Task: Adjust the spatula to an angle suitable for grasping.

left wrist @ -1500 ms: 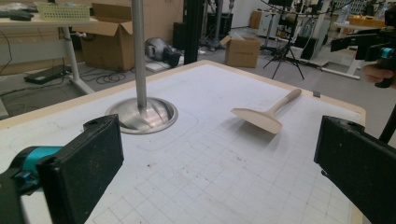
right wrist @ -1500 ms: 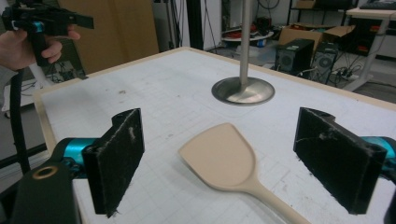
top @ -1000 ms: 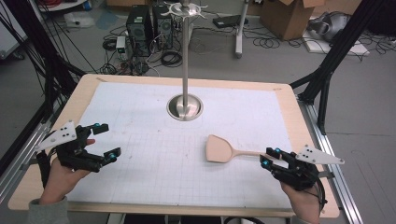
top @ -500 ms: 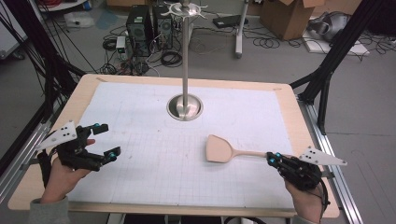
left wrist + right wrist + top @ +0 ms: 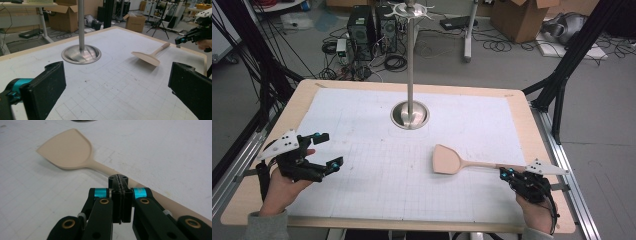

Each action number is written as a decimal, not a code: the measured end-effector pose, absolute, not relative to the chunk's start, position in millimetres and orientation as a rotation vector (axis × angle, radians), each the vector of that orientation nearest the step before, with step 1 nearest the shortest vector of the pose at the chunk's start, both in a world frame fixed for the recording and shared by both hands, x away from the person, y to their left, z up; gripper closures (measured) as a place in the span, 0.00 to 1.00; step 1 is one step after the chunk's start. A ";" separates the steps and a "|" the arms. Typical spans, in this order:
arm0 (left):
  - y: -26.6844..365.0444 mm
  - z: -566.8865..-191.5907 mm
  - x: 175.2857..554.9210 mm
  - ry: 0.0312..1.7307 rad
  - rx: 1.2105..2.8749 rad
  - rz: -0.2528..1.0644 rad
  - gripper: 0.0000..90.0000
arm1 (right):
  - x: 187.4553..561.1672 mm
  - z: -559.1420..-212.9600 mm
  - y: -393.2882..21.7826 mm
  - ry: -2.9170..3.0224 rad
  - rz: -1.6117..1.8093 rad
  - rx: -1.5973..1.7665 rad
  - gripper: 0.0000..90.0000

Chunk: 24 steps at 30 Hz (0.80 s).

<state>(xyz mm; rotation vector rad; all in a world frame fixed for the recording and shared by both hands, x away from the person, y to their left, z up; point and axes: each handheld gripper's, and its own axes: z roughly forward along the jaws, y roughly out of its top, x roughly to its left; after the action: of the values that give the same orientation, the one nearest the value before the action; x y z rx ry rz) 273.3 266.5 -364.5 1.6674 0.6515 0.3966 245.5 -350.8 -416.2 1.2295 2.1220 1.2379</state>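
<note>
While the left tongs gape wide, the right tongs, pressed together empty, hide part of the beige plastic spatula's handle.

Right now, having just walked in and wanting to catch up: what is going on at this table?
A person works with a hand-held gripper in each hand. The right hand-held gripper, jaws shut with nothing between them, sits over the handle of a beige spatula lying on the gridded mat. The left hand-held gripper waits open. A metal stand rises behind.
</note>
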 end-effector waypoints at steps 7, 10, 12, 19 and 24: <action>266.5 -365.7 274.1 0.660 1.670 0.408 0.02 | 252.1 -430.6 -352.8 2.079 1.204 1.304 1.00; 267.0 -366.3 274.3 0.663 1.670 0.407 0.02 | 255.0 -434.9 -352.4 2.077 1.169 1.314 1.00; 266.6 -366.7 274.2 0.664 1.670 0.403 0.02 | 255.6 -435.5 -352.2 2.079 1.161 1.326 1.00; 266.9 -367.6 275.0 0.663 1.671 0.395 0.02 | 264.4 -445.1 -349.4 2.092 1.095 1.332 1.00; 268.9 -367.8 274.6 0.669 1.665 0.395 0.02 | 267.0 -447.5 -349.3 2.091 1.075 1.346 1.00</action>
<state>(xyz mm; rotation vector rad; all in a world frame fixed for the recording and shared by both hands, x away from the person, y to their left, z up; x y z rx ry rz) 274.6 268.9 -367.8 1.6646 0.6689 0.3945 267.0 -349.3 -447.5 1.3461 2.0915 1.0747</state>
